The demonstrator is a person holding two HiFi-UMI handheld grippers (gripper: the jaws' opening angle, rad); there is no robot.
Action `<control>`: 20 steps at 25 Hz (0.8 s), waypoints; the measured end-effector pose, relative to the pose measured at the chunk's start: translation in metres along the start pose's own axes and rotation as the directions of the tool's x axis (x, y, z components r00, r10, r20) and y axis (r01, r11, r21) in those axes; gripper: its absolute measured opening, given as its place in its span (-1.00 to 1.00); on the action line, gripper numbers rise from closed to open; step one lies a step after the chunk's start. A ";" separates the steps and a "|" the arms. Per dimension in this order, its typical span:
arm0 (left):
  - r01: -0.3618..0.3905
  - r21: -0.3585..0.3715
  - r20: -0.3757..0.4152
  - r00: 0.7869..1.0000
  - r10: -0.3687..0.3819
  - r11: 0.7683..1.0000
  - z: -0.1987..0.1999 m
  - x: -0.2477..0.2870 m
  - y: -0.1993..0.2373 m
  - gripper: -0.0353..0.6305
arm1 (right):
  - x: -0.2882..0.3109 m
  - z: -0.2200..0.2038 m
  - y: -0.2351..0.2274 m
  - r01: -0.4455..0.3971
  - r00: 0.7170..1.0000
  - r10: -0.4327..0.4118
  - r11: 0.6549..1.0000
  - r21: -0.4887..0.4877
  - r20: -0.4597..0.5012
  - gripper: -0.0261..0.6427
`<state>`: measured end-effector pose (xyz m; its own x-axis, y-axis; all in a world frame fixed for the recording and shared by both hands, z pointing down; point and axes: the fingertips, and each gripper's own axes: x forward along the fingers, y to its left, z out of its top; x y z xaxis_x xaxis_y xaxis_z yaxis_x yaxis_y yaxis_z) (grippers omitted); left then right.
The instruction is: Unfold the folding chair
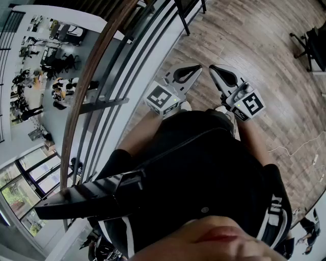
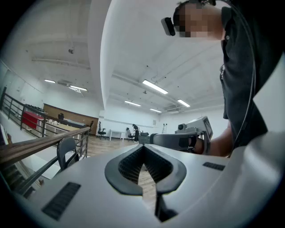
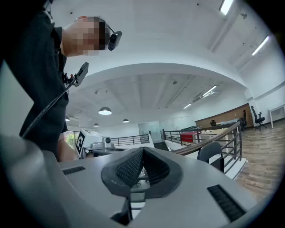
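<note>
Both grippers are held level in front of my chest, over the wooden floor. My left gripper (image 1: 195, 69) is shut with nothing between its pads, and my right gripper (image 1: 215, 70) is shut and empty too; their tips stand close together. In the left gripper view its jaws (image 2: 143, 147) meet, and the right gripper (image 2: 189, 137) shows beyond them. The right gripper view shows its own closed tips (image 3: 142, 150). A dark chair (image 2: 67, 151) with a rounded back stands by the railing, also in the right gripper view (image 3: 211, 156). Only thin black chair legs (image 1: 184, 15) show at the head view's top; neither gripper touches the chair.
A railing with a wooden handrail (image 1: 97, 66) and dark bars runs along my left, with a drop to a lower floor behind it. A black office chair (image 1: 308, 43) stands at the far right. A white cable (image 1: 290, 149) lies on the floor to the right.
</note>
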<state>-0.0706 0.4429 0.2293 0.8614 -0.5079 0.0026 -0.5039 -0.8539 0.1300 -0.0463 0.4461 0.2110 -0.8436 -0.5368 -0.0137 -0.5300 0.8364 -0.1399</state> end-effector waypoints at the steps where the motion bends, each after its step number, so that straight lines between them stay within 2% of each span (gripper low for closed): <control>1: 0.004 -0.006 -0.002 1.000 -0.004 1.000 -0.002 0.000 0.000 -0.88 | 0.000 -0.001 0.001 0.001 1.000 -0.001 1.000 0.003 0.001 -0.90; 8: -0.019 -0.020 -0.019 1.000 0.019 1.000 -0.010 -0.002 0.002 -0.88 | 0.005 -0.008 0.006 0.000 1.000 0.000 0.999 0.054 0.011 -0.90; 13: -0.033 -0.039 -0.012 0.999 0.033 0.999 -0.011 -0.009 0.002 -0.88 | 0.008 -0.009 0.008 0.004 1.000 -0.004 0.999 0.044 0.007 -0.90; 17: -0.041 -0.018 -0.023 0.999 0.040 0.999 -0.013 -0.017 0.001 -0.88 | 0.009 -0.001 0.016 -0.022 0.999 0.019 0.998 0.065 0.049 -0.90; 20: -0.038 -0.007 -0.016 0.999 0.038 0.999 -0.012 -0.022 -0.001 -0.88 | 0.009 -0.002 0.020 -0.033 0.998 0.030 0.999 0.042 0.049 -0.90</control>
<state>-0.0883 0.4562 0.2409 0.8427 -0.5379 0.0238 -0.5357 -0.8333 0.1365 -0.0646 0.4580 0.2097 -0.8541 -0.5158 -0.0660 -0.4981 0.8480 -0.1813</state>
